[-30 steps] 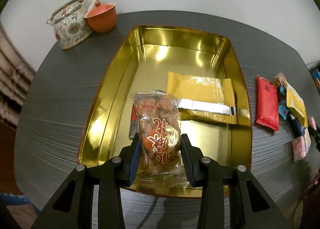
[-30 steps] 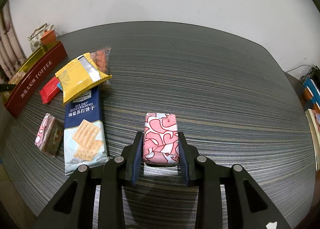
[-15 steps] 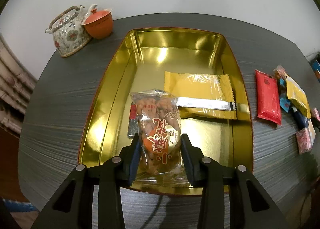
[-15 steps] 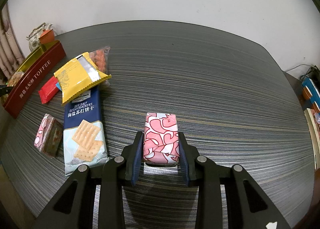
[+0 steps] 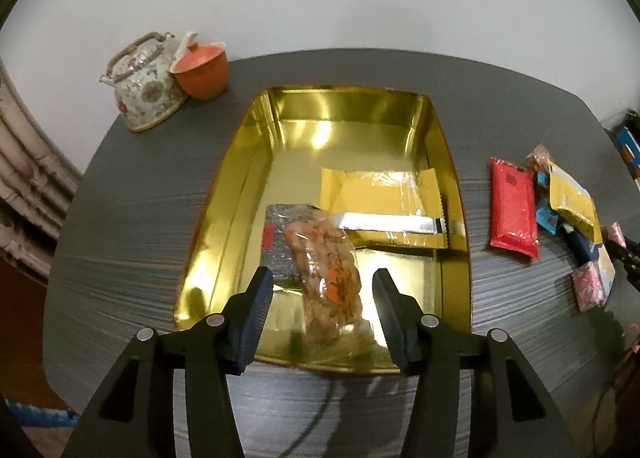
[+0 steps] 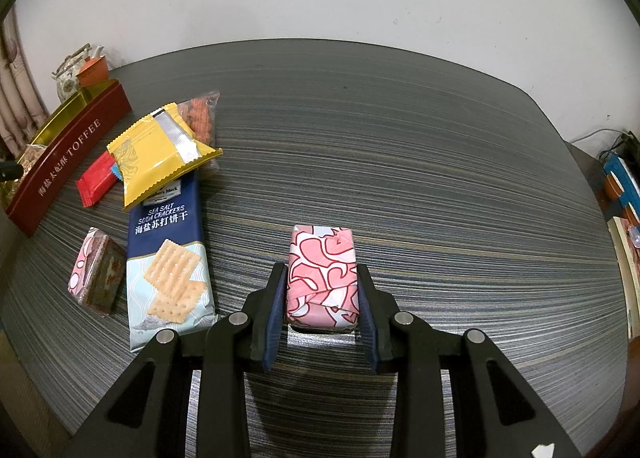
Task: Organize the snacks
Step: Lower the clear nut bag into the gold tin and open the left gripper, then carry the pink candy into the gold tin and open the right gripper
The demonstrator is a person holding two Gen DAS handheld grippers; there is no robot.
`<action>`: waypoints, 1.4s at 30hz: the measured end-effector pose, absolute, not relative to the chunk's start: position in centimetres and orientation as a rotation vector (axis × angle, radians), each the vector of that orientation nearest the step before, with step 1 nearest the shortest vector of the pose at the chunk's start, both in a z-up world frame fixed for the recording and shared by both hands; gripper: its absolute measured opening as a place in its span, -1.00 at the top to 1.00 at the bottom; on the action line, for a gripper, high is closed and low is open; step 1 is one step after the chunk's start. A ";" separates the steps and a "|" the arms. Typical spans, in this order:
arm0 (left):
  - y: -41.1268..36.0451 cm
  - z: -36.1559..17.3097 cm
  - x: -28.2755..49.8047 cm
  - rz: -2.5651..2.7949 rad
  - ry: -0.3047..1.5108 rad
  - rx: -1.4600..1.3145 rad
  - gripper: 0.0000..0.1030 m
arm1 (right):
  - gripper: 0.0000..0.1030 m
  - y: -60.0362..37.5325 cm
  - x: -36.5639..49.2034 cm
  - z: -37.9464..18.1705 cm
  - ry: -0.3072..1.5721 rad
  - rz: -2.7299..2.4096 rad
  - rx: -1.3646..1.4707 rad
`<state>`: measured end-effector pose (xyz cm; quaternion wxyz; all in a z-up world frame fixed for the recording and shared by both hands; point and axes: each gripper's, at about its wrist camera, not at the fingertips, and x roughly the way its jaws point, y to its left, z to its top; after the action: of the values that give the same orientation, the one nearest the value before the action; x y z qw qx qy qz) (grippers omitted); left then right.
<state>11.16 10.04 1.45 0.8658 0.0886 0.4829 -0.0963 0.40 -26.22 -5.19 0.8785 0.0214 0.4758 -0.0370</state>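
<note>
Left tongs (image 5: 323, 304): released, clear snack bag (image 5: 326, 278) dropped between them, overhanging tin (image 5: 224, 217) rim; might slide out. Right tongs (image 6: 322, 304): clenched on pink packet (image 6: 322, 276).

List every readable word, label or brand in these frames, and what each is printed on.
"TOFFEE", after Chinese characters too small to read: red tin.
"SEA SALT SODA CRACKERS", with "海盐苏打饼干": blue cracker pack; the brand line above is partly covered.
Red print on the clear snack bag: blurred.
</note>
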 end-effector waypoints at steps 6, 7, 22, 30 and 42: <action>11.6 2.9 9.6 -0.172 0.972 0.155 -0.18 | 0.42 -26.2 0.4 -5.1 1.001 -0.077 0.045; 11.9 2.9 9.4 -0.165 0.971 0.156 -0.20 | 0.42 -26.1 0.4 -5.1 1.000 -0.078 0.042; 15.8 2.0 7.2 -0.091 1.002 0.108 -0.39 | 0.45 -24.2 0.3 -1.3 0.950 -0.111 0.027; 17.9 2.2 7.5 -0.033 0.992 0.063 -0.41 | 0.45 -16.4 1.9 2.7 0.885 0.066 0.025; 20.3 2.3 8.1 0.027 0.987 0.003 -0.42 | 0.45 -2.4 5.2 3.6 0.874 0.338 -0.048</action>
<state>8.09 20.34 2.26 0.8805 0.0015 0.4739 0.0128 5.23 -2.38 3.59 0.8920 -0.0230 0.4210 0.1629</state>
